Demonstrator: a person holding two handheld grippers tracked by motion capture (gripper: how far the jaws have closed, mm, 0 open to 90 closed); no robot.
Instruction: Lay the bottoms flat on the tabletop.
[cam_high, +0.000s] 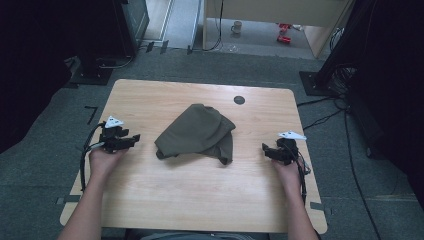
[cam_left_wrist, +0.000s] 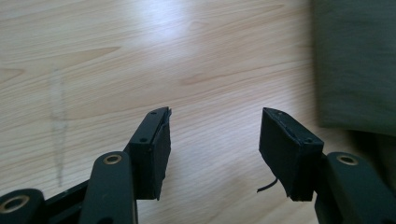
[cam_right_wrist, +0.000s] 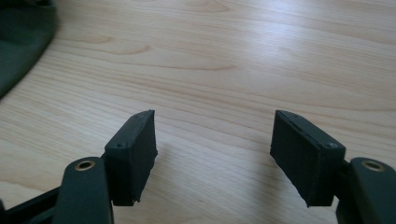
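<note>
A crumpled olive-green cloth (cam_high: 199, 132) lies in the middle of the light wooden table (cam_high: 200, 190). My left gripper (cam_high: 131, 140) is held at the table's left edge, a short way left of the cloth, its jaws apart with bare wood between them. In the left gripper view the cloth (cam_left_wrist: 357, 60) lies at the right, beyond the gripper (cam_left_wrist: 215, 130). My right gripper (cam_high: 266, 151) hovers at the table's right side, jaws apart and holding nothing. In the right gripper view a corner of the cloth (cam_right_wrist: 21, 44) sits at the upper left, far from the gripper (cam_right_wrist: 212, 135).
A small black round disc (cam_high: 239, 99) is set in the table near its far edge. Beyond the table, on the grey carpet, are black stands (cam_high: 95, 70), cables (cam_high: 345, 130), a mug (cam_high: 236, 27) and red items (cam_high: 284, 36).
</note>
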